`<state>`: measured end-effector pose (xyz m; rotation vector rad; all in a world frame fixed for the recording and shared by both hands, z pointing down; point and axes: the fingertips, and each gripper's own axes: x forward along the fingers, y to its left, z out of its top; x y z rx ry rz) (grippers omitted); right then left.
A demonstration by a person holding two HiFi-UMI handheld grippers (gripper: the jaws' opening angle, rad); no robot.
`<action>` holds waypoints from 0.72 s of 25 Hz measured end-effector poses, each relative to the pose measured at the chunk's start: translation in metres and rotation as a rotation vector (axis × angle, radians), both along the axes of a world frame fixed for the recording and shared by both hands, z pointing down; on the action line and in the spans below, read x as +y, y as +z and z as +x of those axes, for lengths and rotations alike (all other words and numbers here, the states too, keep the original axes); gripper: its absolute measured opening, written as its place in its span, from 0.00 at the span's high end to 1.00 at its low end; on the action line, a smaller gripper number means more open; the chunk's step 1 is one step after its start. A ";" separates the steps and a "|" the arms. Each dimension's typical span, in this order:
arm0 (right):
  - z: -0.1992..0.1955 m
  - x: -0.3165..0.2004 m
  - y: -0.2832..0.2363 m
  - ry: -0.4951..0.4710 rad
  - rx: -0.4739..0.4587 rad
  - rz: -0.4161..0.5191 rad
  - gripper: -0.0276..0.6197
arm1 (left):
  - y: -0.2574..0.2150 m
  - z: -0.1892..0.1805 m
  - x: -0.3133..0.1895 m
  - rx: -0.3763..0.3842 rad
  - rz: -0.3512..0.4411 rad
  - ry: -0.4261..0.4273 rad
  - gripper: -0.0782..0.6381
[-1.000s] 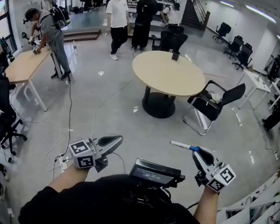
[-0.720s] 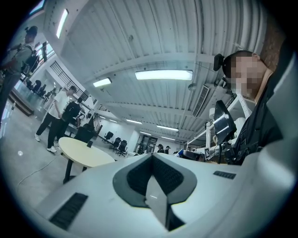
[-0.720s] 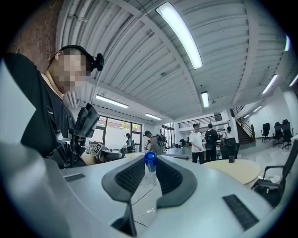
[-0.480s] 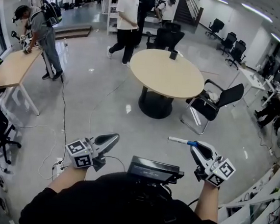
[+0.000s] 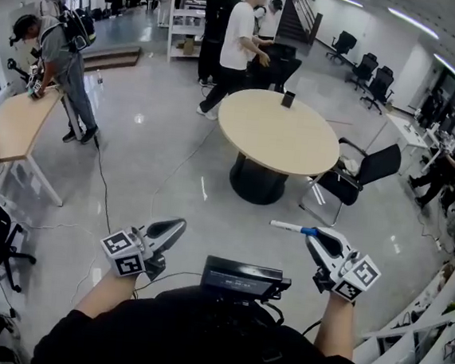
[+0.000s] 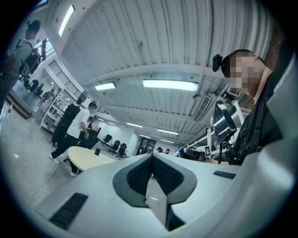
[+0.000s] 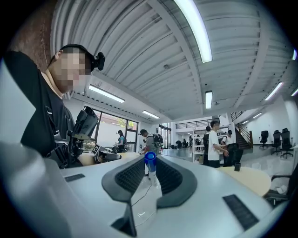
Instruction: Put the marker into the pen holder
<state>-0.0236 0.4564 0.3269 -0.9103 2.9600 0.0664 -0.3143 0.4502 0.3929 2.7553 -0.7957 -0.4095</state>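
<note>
Grey glossy floor [image 5: 156, 170] lay wide open between the person and the round counter [image 5: 278, 134], with thin cables trailing across it. The round counter stood well ahead, its near edge free; a small dark upright object [image 5: 287, 99] sat near its far edge, too small to identify. A black chair [image 5: 356, 174] stood just right of the counter. A wooden desk [image 5: 13, 121] stood far left. Left hand-held gripper [image 5: 173, 226] was held low over the floor, jaws pressed together on nothing [image 6: 151, 160]. Right hand-held gripper [image 5: 318, 237] pinched the marker [image 5: 287, 226]: white barrel pointing left, level, in the air, well short of the counter. In the right gripper view its blue end [image 7: 150, 162] stuck up between the pads. Black-and-white square codes showed on the left cube [image 5: 124, 254] and right cube [image 5: 356, 278].
</note>
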 end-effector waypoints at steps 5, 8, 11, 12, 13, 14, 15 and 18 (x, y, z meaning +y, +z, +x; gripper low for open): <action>-0.028 -0.022 0.007 -0.004 0.024 -0.022 0.84 | 0.017 -0.032 -0.019 0.022 -0.033 -0.019 0.90; -0.036 -0.032 0.009 -0.009 0.025 -0.028 0.84 | 0.025 -0.039 -0.028 0.030 -0.055 -0.022 0.90; -0.035 -0.048 0.011 -0.012 0.013 -0.035 0.84 | 0.025 -0.036 -0.039 0.020 -0.059 -0.019 0.90; -0.033 -0.054 0.011 -0.015 0.007 -0.035 0.84 | 0.023 -0.033 -0.042 0.014 -0.055 -0.019 0.90; -0.031 -0.060 0.012 -0.021 0.002 -0.035 0.84 | 0.022 -0.031 -0.047 0.007 -0.052 -0.022 0.90; -0.029 -0.067 0.013 -0.029 -0.002 -0.035 0.84 | 0.021 -0.028 -0.051 0.000 -0.049 -0.027 0.90; -0.026 -0.075 0.014 -0.038 -0.004 -0.033 0.84 | 0.020 -0.025 -0.057 -0.005 -0.048 -0.035 0.90; -0.012 -0.102 0.018 -0.065 -0.008 -0.025 0.84 | 0.023 -0.012 -0.079 -0.017 -0.052 -0.060 0.90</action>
